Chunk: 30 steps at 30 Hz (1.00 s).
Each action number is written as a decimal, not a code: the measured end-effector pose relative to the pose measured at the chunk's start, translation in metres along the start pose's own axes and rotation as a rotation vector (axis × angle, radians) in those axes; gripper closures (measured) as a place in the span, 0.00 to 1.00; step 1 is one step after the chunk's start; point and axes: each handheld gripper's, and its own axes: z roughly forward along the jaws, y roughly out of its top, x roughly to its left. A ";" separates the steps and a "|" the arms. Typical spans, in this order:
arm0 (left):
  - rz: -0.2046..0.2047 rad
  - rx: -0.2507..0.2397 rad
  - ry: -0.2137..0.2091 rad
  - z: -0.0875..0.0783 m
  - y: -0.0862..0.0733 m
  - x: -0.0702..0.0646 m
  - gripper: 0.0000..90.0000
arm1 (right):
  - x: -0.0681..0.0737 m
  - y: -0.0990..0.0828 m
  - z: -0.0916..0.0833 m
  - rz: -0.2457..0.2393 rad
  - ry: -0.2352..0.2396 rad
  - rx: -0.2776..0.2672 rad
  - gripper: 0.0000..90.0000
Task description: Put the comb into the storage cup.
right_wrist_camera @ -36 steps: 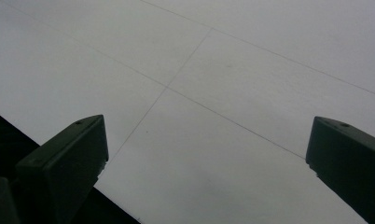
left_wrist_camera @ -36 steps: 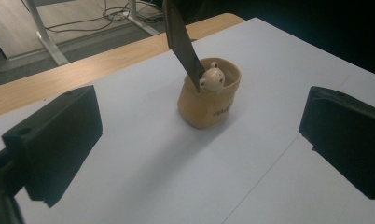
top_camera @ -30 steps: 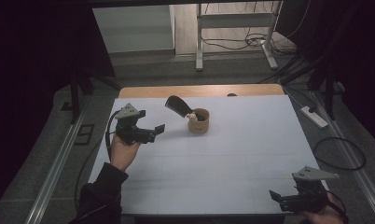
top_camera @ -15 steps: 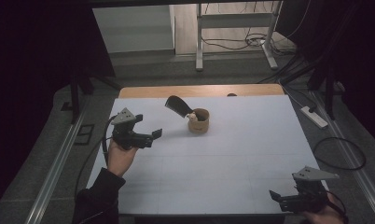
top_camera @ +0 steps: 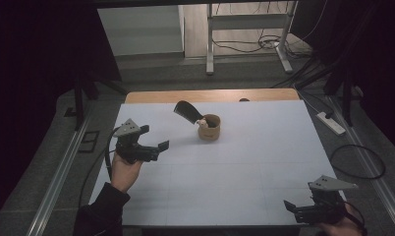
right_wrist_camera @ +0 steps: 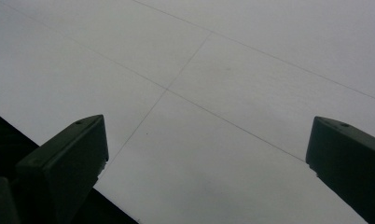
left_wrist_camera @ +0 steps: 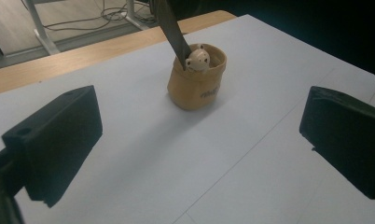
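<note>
Left tongs (top_camera: 156,149), jaws wide apart and gripping nothing, hang over the white counter (top_camera: 244,167) left of the tan pouch (left_wrist_camera: 196,85). A small bear figure (left_wrist_camera: 197,59) peeks from the pouch; the dark blade-like piece (left_wrist_camera: 170,28) beside it is cut off above. Far right of the pouch, right tongs (top_camera: 296,212) gape, holding nothing.

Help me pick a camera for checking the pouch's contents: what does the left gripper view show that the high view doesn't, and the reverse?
Left gripper view: a small bear-like figure sitting in the tan pouch, and dark print on the pouch's side. High view: both hands, the left gripper and right gripper with jaws apart, and the floor with cables. Both: the pouch, the black blade-shaped tool leaning out of it, and the white table.
</note>
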 end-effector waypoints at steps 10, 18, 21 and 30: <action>0.003 0.003 -0.011 -0.005 -0.008 -0.006 0.00 | 0.000 0.000 0.000 -0.001 0.001 -0.005 0.00; 0.003 0.000 -0.024 -0.011 -0.015 -0.009 0.00 | 0.000 0.000 0.000 -0.004 0.002 -0.008 0.00; 0.003 -0.005 -0.044 -0.013 -0.018 -0.011 0.00 | 0.000 0.000 0.000 -0.003 0.003 -0.008 0.00; 0.008 0.022 -0.052 -0.017 -0.025 -0.018 0.00 | 0.000 0.001 0.000 -0.004 0.004 -0.009 0.00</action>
